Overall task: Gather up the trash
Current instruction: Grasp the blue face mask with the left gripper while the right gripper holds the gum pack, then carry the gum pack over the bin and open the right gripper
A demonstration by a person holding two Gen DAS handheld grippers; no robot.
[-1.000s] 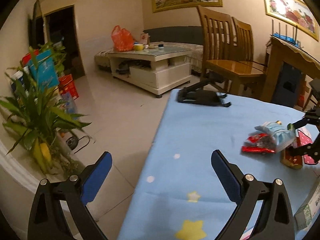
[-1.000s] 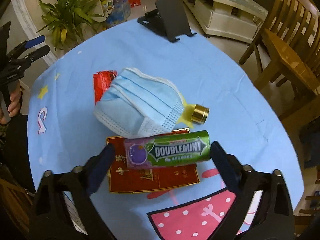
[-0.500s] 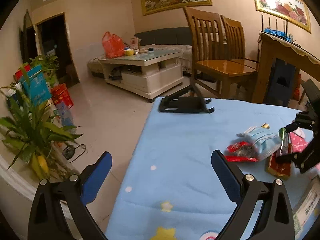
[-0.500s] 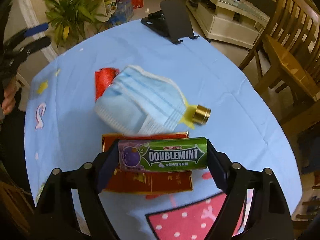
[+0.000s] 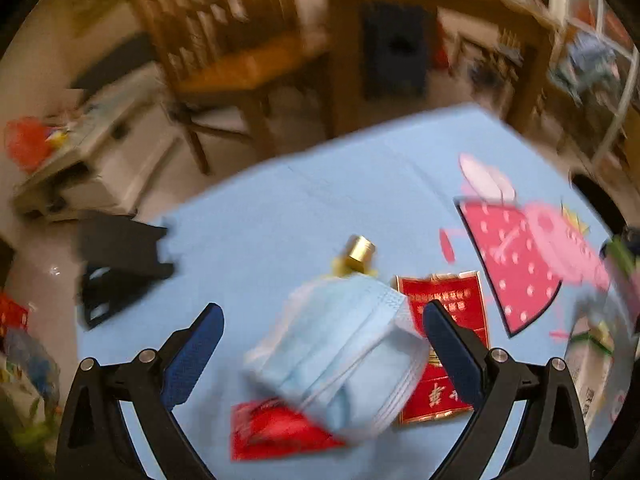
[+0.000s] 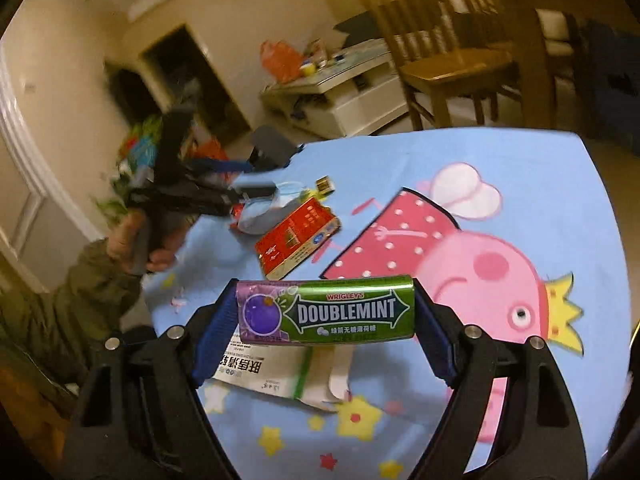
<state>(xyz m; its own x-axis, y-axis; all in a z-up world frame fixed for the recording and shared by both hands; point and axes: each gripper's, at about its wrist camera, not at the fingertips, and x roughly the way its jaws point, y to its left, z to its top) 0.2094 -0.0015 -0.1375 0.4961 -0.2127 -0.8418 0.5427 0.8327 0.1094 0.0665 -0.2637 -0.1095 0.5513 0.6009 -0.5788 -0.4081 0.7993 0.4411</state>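
While left gripper [image 5: 320, 344] fingers gape over mask [image 5: 340, 360], right gripper [image 6: 326, 312] fingers clamp gum pack [image 6: 326, 310]

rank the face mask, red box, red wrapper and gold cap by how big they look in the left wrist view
1. face mask
2. red box and red wrapper: look similar, both partly hidden by the mask, so unranked
3. gold cap, clearly smallest, though farther from the camera
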